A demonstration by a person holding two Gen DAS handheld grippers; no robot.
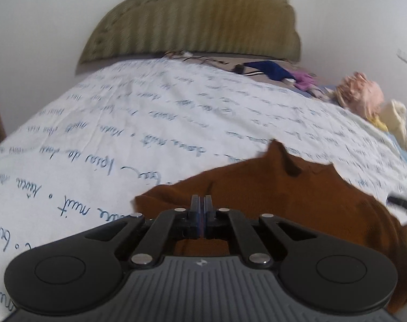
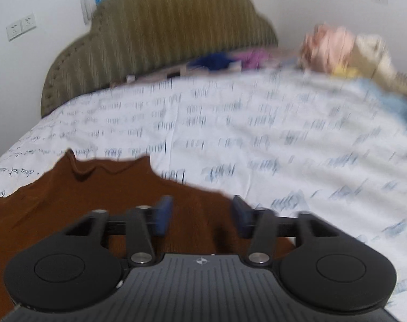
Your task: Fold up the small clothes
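A small rust-brown garment [image 1: 297, 201] lies on a white bedsheet printed with blue handwriting [image 1: 149, 112]. My left gripper [image 1: 201, 201] is shut at the garment's near left edge; whether cloth is pinched between the pads is hidden. In the right wrist view the same brown garment [image 2: 96, 196] lies at the lower left. My right gripper [image 2: 202, 209] is open, its blue pads apart over the garment's right edge. The tip of the right gripper [image 1: 403, 205] shows at the right edge of the left wrist view.
An olive ribbed headboard [image 1: 192, 18] stands against the white wall at the far end. Dark blue and purple clothes [image 1: 278, 72] and a pink and cream pile [image 1: 364, 96] lie at the far right of the bed. Wall sockets [image 2: 20, 26] are at the left.
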